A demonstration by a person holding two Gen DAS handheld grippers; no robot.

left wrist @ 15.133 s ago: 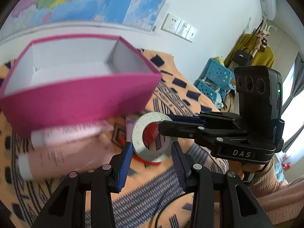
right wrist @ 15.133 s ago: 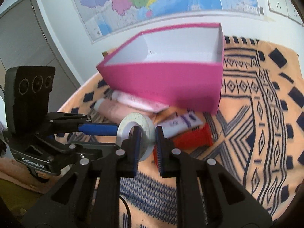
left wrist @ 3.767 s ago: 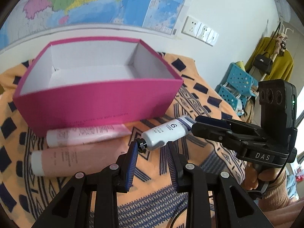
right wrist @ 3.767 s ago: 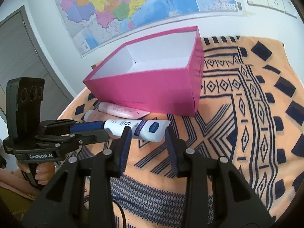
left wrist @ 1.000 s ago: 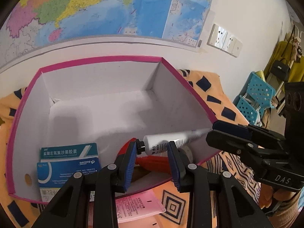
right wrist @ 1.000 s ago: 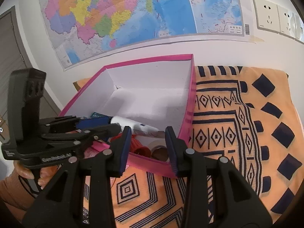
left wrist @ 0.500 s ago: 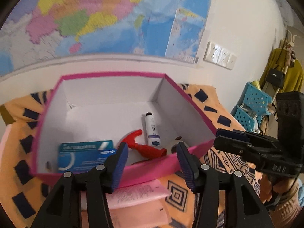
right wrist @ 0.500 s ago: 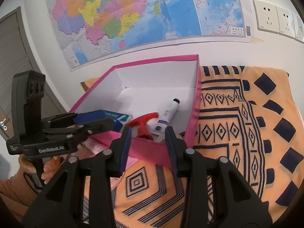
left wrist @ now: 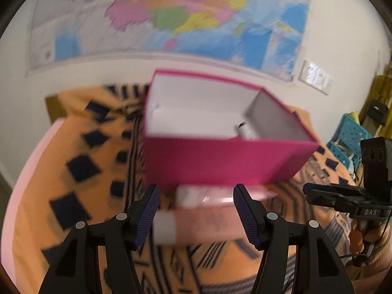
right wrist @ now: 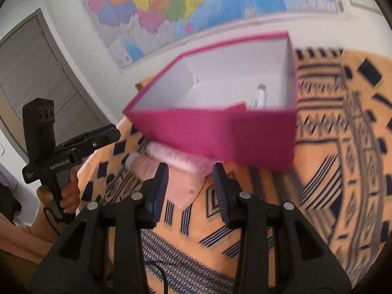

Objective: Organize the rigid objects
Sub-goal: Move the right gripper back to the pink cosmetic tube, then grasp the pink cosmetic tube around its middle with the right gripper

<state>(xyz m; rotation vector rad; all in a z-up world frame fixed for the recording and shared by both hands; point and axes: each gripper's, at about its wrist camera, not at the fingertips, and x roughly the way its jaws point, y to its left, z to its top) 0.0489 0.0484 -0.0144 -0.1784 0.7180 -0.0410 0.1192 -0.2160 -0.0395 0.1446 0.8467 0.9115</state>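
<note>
Left tongs [left wrist: 196, 210] opening, empty; right tongs [right wrist: 189, 186] parted, empty (blurred). Best centred over pink tube [left wrist: 208, 227] beside magenta box [left wrist: 220, 164] before closing.

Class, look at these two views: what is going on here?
A person with a hand-held gripper in each hand is sorting items into a pink box on a patterned cloth. A white tube and something red already lie inside. Two pink tubes wait in front. The left hand-held gripper is opening, empty; the right hand-held gripper holds nothing.
</note>
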